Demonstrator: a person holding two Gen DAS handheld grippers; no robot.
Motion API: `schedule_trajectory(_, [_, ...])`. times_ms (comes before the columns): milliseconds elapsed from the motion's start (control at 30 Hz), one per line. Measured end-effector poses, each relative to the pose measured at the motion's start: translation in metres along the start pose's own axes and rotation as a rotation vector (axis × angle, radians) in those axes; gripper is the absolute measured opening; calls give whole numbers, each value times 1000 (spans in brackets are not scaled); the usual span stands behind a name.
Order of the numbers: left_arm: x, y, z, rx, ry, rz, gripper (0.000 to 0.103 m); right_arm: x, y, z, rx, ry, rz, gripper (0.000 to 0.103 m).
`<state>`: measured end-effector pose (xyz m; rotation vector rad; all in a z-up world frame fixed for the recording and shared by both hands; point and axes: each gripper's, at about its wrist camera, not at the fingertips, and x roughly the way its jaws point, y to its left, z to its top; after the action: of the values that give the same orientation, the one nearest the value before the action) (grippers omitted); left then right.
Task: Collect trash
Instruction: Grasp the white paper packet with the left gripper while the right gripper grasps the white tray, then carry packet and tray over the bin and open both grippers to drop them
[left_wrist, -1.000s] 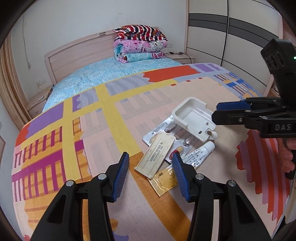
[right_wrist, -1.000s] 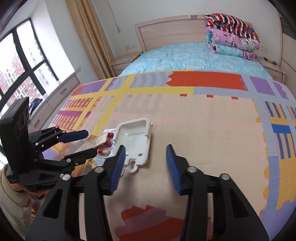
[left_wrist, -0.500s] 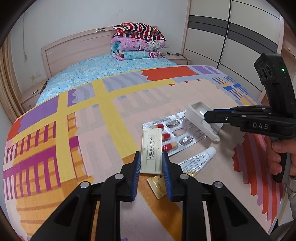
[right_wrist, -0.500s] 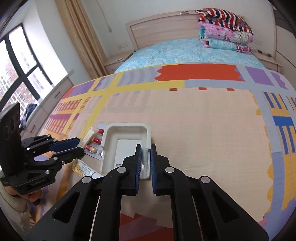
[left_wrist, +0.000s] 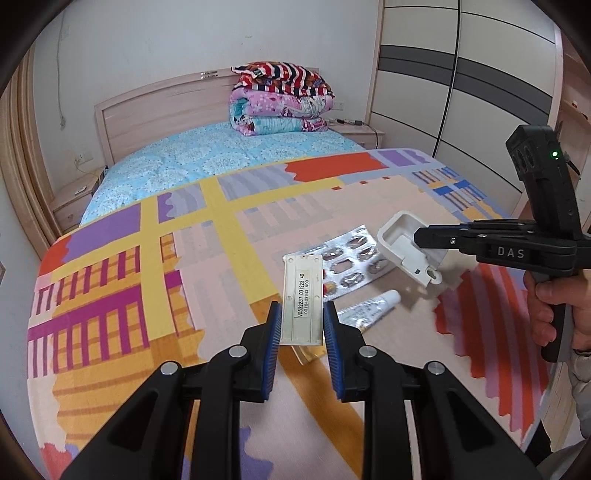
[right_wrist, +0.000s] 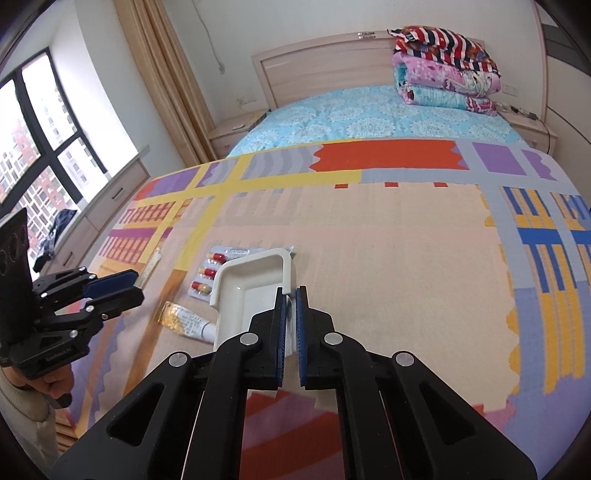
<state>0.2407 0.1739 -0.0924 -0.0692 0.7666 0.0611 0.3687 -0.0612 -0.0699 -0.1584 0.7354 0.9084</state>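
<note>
The left gripper (left_wrist: 300, 325) pinches a flat cream plastic strip (left_wrist: 301, 295) by its near end; the jaws have just been closing, and the strip now stands between the blue pads, its printed face up and its far end jutting out over the bedspread (left_wrist: 184, 258). The right gripper (right_wrist: 290, 314) has also just been closing and is pressed together on the near wall of a white plastic tray (right_wrist: 251, 291), which tilts up off the cover.

Just beyond the strip, still lying on the bedspread, are a silver blister pack (left_wrist: 354, 258) with a few red-and-yellow capsules, a small ointment tube (left_wrist: 369, 306) nearer, and a gold foil wrapper (left_wrist: 306, 354) partly under the left fingers.

The risks, as I judge them: the strip is held only at one end, so a quick swing could lever it out of the pads. The tray is gripped by a thin wall and hangs to one side, so it may twist or slip. The two grippers work close together and could knock each other.

No bin or bag for the trash appears in either view. The foil wrapper is mostly hidden, and the lettering on the tube is too small to read. How much of the tray wall is inside the right jaws cannot be told.
</note>
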Motion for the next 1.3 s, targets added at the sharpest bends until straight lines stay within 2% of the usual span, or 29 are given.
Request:
schedule_trajectory(433, [-57, -41, -11, 46, -64, -1, 22, -50, 14, -19, -34, -45, -8, 6])
schedule_trajectory(867, [-113, -89, -33, 85, -123, -21, 22, -100, 28, -55, -76, -80, 14, 6])
schedule_trajectory(1100, [-135, -115, -53, 126, -138, 9, 22, -125, 39, -86, -93, -89, 53, 6])
schedule_trajectory(1300, [-144, -126, -80, 91, -134, -52, 23, -140, 47, -129, -93, -59, 94, 6])
